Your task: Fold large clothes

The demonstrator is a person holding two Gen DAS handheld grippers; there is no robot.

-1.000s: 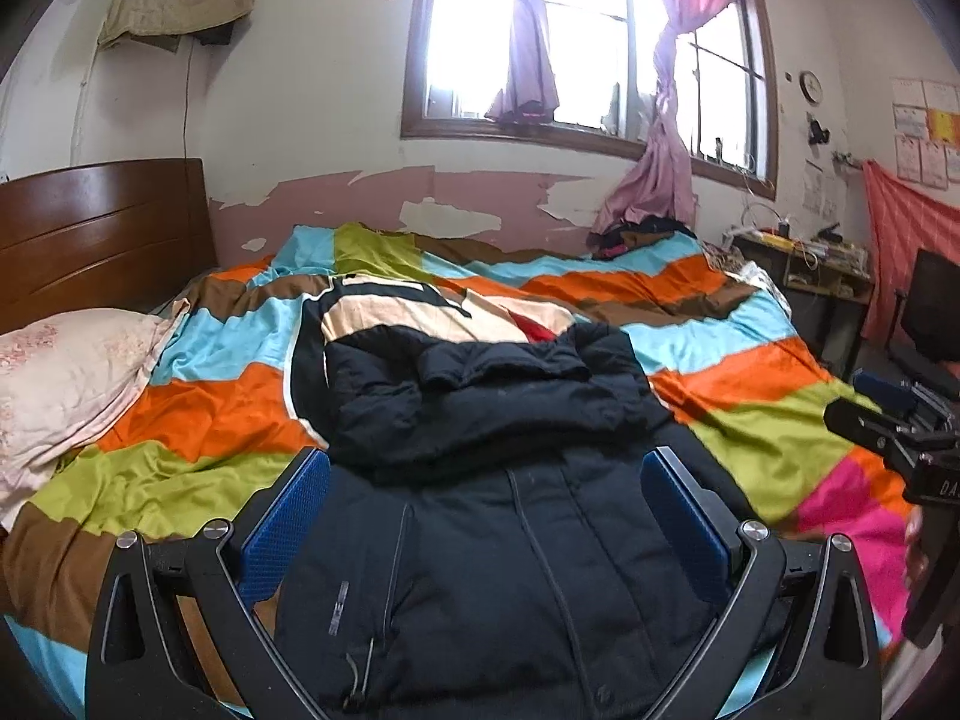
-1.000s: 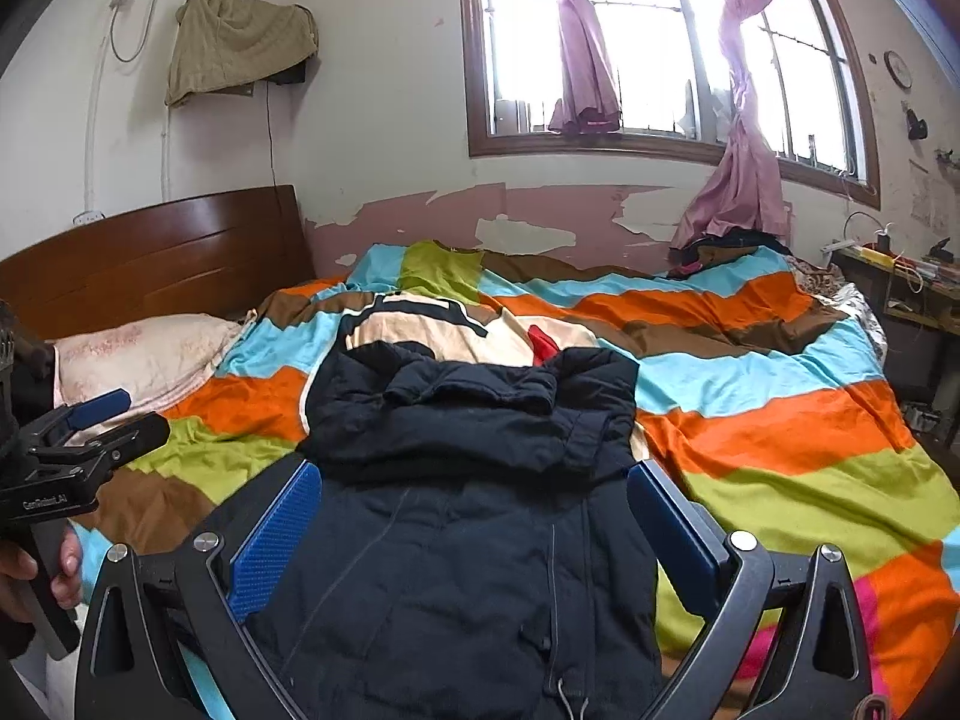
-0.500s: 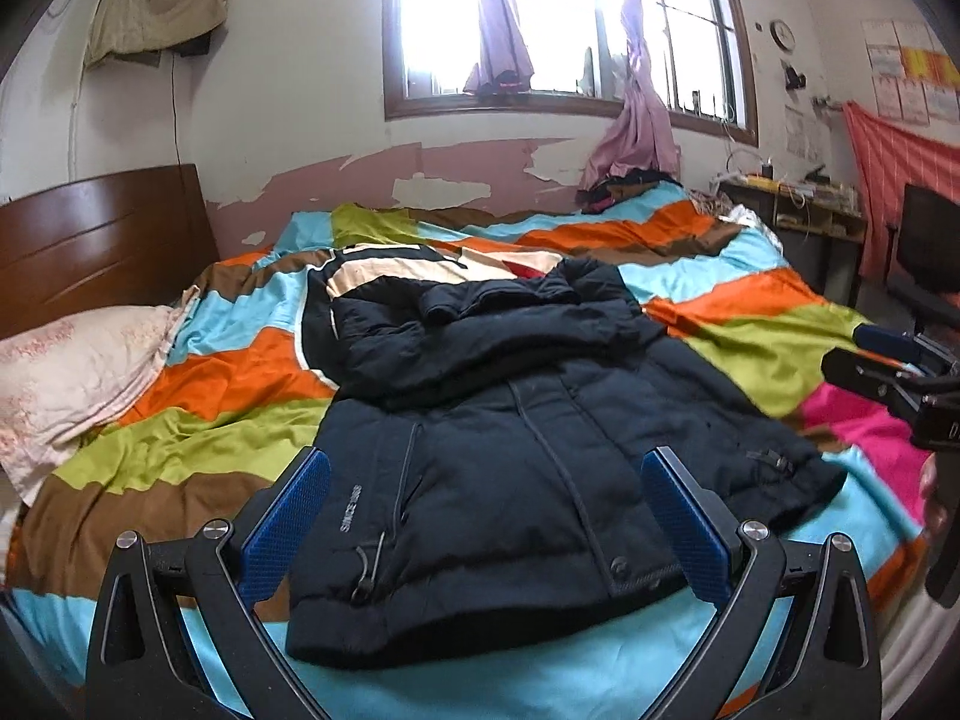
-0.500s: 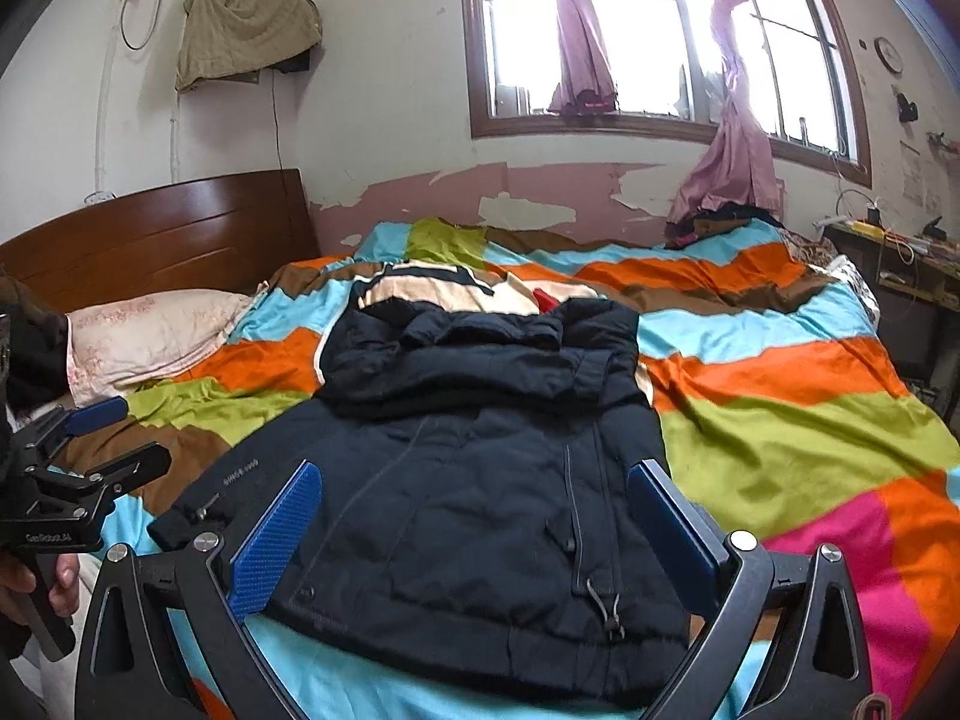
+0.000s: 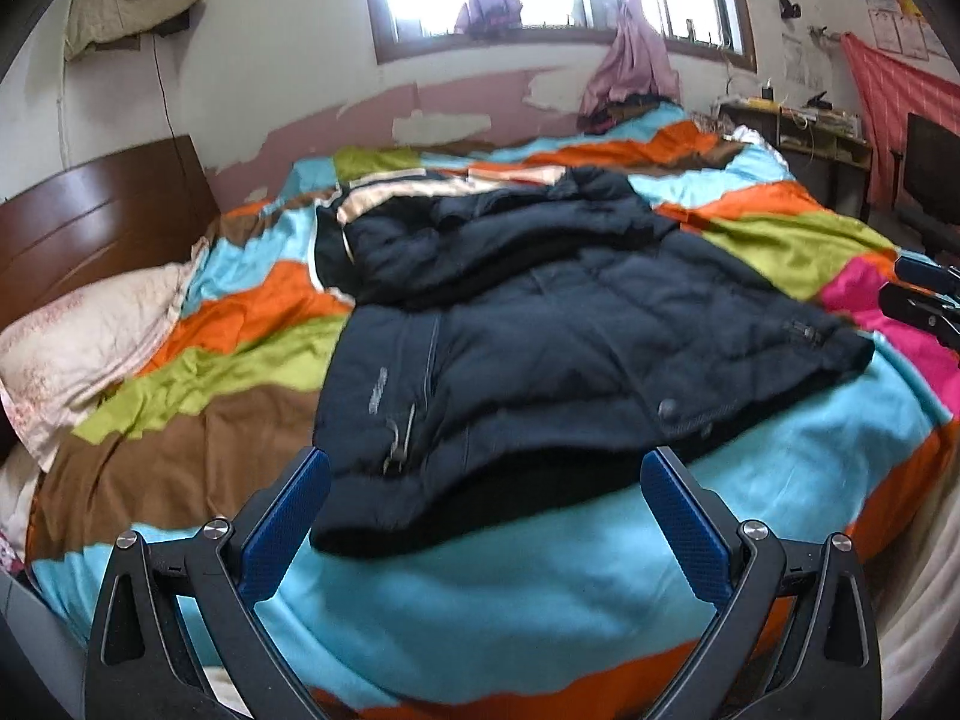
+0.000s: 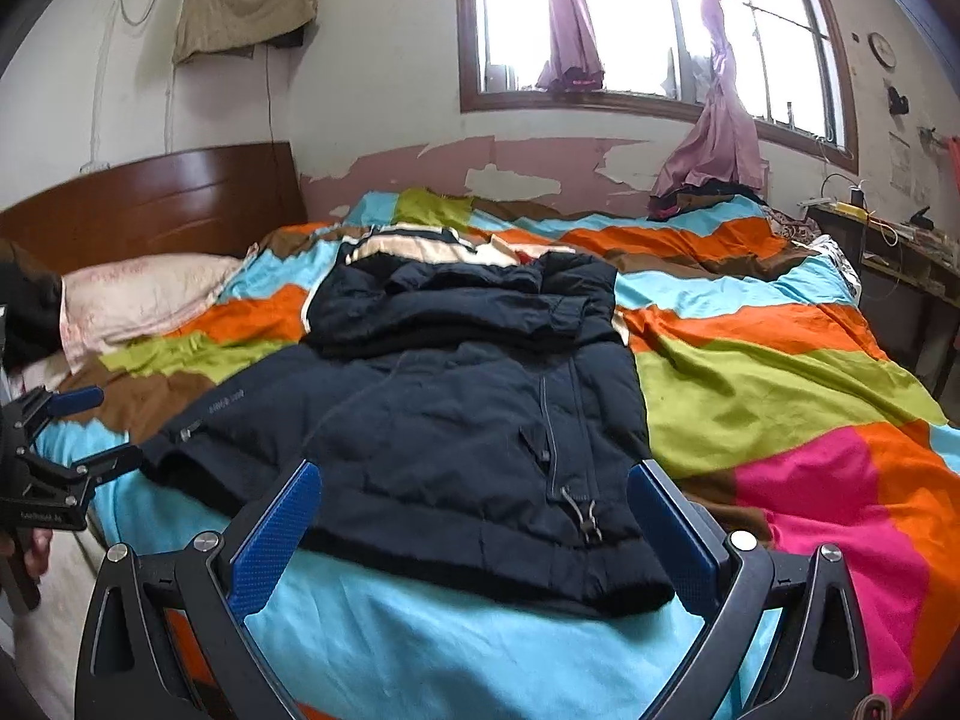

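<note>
A dark navy padded jacket (image 5: 540, 330) lies on the striped bedspread (image 5: 480, 600), its hood folded back over the top and its hem toward me; it also shows in the right wrist view (image 6: 468, 420). A striped cream and black garment (image 6: 414, 249) lies under it at the far end. My left gripper (image 5: 486, 516) is open and empty, held back from the hem above the bed's near edge. My right gripper (image 6: 474, 522) is open and empty, just short of the hem. Each gripper shows at the edge of the other's view.
A pink pillow (image 5: 78, 336) lies at the left by the wooden headboard (image 6: 150, 198). A cluttered desk (image 5: 798, 126) and a dark chair (image 5: 933, 180) stand to the right of the bed. A window with pink curtains (image 6: 660, 24) is behind.
Both grippers have drawn back toward the foot of the bed, so the whole jacket and its hem are in view. The jaws have stayed open and the jacket has not moved.
</note>
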